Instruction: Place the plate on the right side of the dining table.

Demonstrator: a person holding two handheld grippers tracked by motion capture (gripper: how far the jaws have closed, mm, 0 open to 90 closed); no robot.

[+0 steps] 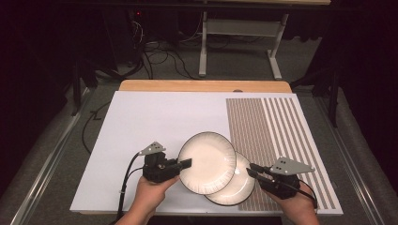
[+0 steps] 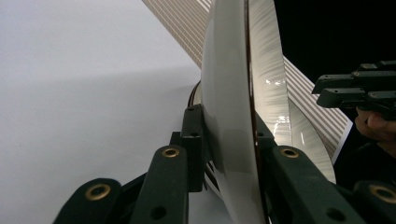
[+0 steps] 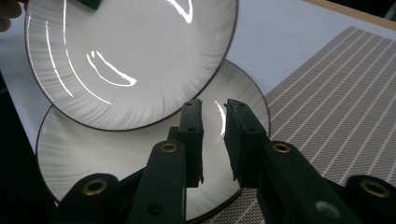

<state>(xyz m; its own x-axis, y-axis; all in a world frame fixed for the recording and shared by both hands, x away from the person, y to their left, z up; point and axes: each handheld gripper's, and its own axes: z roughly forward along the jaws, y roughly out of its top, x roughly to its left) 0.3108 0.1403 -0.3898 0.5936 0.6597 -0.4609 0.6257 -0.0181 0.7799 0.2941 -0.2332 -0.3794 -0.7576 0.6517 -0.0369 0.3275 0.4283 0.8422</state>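
High view: my left gripper [image 1: 187, 164] clamps the top plate [image 1: 206, 161] by its rim, lifting (I judge); right gripper [image 1: 251, 169], narrowly parted, must next grip the lower plate [image 1: 239, 185].

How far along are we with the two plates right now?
Done: the left gripper is shut on the upper plate, its jaws clamped on the rim in the left gripper view. In hand: that plate is held over the lower plate, which lies partly on the striped mat. Left: the right gripper hovers by the lower plate's edge, jaws slightly apart, gripping nothing yet.
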